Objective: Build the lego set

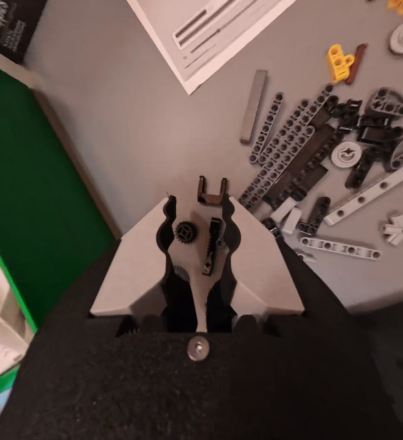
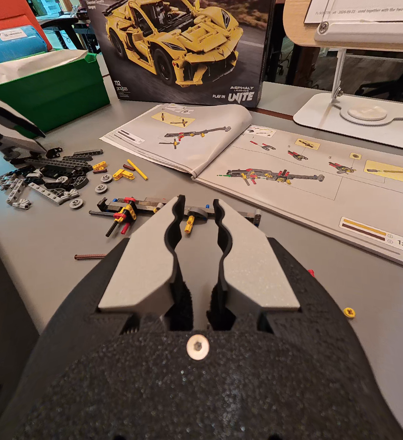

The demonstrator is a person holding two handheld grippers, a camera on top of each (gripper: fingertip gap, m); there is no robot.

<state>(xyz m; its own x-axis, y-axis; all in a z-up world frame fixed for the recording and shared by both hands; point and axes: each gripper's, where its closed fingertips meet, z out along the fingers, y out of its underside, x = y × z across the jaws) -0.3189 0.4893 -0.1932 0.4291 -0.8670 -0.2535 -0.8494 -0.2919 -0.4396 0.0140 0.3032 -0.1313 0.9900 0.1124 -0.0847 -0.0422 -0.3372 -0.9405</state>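
We find the left wrist view looking steeply down over its own left claw (image 1: 198,198) at the counter (image 1: 129,123), close above the pile of loose parts (image 1: 314,152). The right wrist view sits low behind the right claw (image 2: 196,202), facing forward across the counter (image 2: 314,297) toward the box (image 2: 183,52). Both views share the parts pile (image 2: 50,173), the green bin (image 1: 24,166) (image 2: 50,95) and the booklet (image 1: 207,35) (image 2: 267,166).

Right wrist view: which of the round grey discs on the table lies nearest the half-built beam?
The lowest disc, just left of the half-built beam. The other discs lie farther back, toward the loose parts pile.
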